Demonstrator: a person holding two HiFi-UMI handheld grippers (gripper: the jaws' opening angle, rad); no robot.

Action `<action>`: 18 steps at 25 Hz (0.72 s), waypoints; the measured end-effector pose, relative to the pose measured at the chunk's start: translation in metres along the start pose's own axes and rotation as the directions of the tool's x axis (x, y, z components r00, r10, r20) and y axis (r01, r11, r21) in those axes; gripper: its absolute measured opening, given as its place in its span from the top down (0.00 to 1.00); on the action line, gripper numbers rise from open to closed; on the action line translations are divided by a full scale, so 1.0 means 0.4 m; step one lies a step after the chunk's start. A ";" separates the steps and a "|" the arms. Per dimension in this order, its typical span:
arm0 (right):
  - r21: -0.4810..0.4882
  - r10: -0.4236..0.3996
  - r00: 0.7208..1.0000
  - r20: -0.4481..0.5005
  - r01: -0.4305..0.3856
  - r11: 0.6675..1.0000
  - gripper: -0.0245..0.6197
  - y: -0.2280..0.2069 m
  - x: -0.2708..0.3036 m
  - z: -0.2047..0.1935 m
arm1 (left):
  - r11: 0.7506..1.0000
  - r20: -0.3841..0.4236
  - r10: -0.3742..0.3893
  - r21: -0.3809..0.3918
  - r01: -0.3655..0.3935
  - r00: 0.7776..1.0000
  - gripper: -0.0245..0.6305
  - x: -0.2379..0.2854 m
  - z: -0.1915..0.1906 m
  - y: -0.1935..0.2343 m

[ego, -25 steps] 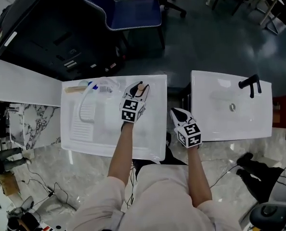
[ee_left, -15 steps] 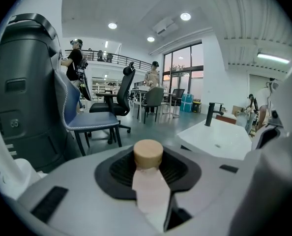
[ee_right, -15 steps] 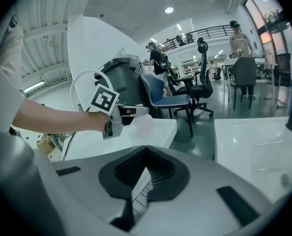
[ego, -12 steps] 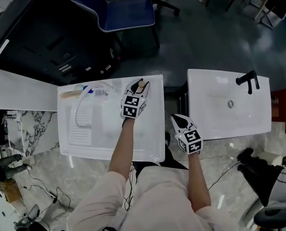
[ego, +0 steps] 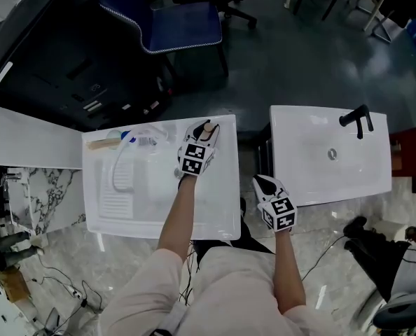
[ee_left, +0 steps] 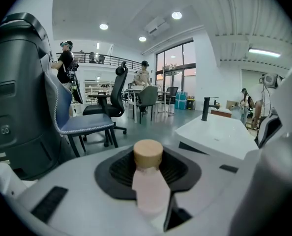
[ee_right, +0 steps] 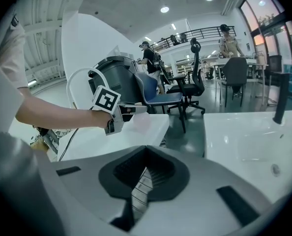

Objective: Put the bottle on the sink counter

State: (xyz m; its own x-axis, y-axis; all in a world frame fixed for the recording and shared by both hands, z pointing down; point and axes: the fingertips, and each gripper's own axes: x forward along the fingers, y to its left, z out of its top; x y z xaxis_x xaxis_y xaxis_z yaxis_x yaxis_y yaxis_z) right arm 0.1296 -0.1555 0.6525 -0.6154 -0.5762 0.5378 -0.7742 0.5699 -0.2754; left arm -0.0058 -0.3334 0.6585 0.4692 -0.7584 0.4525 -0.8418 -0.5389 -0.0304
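Observation:
A pale pink bottle (ee_left: 149, 191) with a tan cap (ee_left: 148, 154) sits between the jaws of my left gripper (ee_left: 148, 178), which is shut on it. In the head view the left gripper (ego: 204, 134) holds the bottle (ego: 207, 125) over the far right corner of the white sink counter (ego: 222, 201). The right gripper view shows the left gripper (ee_right: 129, 113) side-on with the bottle (ee_right: 142, 120) just above the countertop. My right gripper (ego: 261, 181) hangs in the gap between the two white units, its jaws (ee_right: 143, 173) closed with nothing in them.
A white hose (ego: 118, 161), a wooden-handled brush (ego: 103, 143) and a clear plastic item (ego: 148, 133) lie at the counter's far left. A second white basin (ego: 299, 180) with a black faucet (ego: 355, 120) stands to the right. A blue chair (ego: 180, 26) is beyond.
The left gripper has sunk a little with the bottle still in it, staying over the counter's far right corner. The right gripper has drawn back toward the person.

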 end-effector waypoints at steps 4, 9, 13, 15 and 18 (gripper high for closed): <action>-0.004 0.001 1.000 0.003 -0.001 1.000 0.95 0.002 -0.002 0.001 | 1.000 0.019 -0.014 0.008 0.013 1.000 0.77 0.004 0.002 -0.005; -0.001 -0.004 1.000 -0.002 0.004 1.000 0.95 0.007 -0.004 -0.006 | 0.999 0.045 -0.036 0.024 0.035 0.998 0.77 -0.003 -0.007 -0.008; 0.006 -0.012 1.000 0.000 0.012 1.000 0.95 0.001 -0.007 -0.009 | 0.998 0.063 -0.049 0.030 0.047 0.997 0.77 -0.006 -0.006 -0.011; 0.011 -0.013 1.000 0.002 0.013 1.000 0.95 0.001 -0.007 -0.009 | 0.998 0.070 -0.053 0.039 0.050 0.996 0.77 -0.007 -0.011 -0.014; 0.011 -0.015 1.000 0.004 0.015 1.000 0.95 0.004 -0.006 -0.004 | 0.997 0.069 -0.055 0.053 0.052 0.996 0.77 -0.010 -0.021 -0.014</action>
State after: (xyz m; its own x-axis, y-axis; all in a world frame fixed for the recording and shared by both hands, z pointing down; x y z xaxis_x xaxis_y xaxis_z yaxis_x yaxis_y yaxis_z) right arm 0.1301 -0.1522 0.6521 -0.6041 -0.5873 0.5387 -0.7851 0.5545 -0.2759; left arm -0.0051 -0.3241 0.6643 0.5323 -0.7511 0.3905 -0.8013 -0.5958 -0.0538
